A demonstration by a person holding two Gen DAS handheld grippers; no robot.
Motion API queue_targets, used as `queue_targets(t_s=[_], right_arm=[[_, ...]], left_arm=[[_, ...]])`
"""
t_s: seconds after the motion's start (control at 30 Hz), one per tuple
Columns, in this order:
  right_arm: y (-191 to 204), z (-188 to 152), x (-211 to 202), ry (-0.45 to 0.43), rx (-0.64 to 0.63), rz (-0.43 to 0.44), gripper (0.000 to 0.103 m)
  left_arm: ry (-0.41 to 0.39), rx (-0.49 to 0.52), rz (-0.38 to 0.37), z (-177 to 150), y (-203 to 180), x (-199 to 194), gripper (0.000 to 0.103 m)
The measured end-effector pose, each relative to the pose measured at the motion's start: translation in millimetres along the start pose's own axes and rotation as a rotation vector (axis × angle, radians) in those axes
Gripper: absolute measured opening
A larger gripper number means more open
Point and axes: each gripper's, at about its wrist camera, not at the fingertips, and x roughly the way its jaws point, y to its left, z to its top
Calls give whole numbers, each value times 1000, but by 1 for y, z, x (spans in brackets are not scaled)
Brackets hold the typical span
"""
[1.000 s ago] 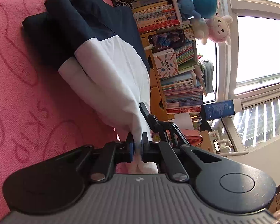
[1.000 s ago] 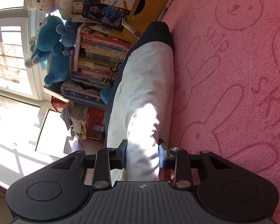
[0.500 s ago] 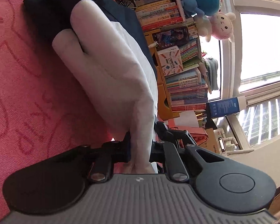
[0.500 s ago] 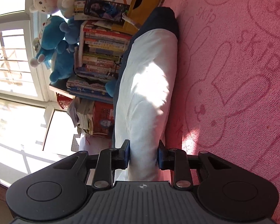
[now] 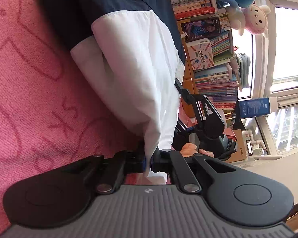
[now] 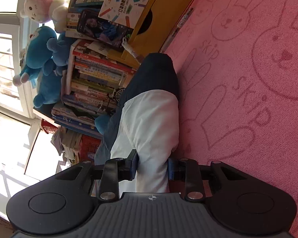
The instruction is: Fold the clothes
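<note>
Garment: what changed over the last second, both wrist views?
The left gripper loosened around thicker white cloth half a second ago and is pinched tight on a thin edge again. The right gripper keeps its wide hold on the garment, whose dark far end slid slightly across the pink blanket. Both grips and the bookshelf backdrop stayed.

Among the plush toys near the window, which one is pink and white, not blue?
The pink and white plush toy, beside the window above the books. The blue plush toy next to it is plain blue.
</note>
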Motion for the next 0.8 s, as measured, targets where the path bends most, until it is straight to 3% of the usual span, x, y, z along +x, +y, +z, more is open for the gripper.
queue_targets(t_s=[0.27,0.5,0.6,0.67,0.8], right_arm=[[11,34,43,71,-53,4,41],[20,67,77,-26,-110,-61,44],[15,86,91,-74,-91,-80,35],[7,100,101,-88,-59,-85,18],[7,118,116,-109,-99,-137,12]], left_arm=[[30,3,19,5,0,3,4],[51,4,14,7,0,4,4],[56,11,13,7,0,5,4],[58,17,11,7,-1,5,4],[65,20,10,8,-2,7,4]])
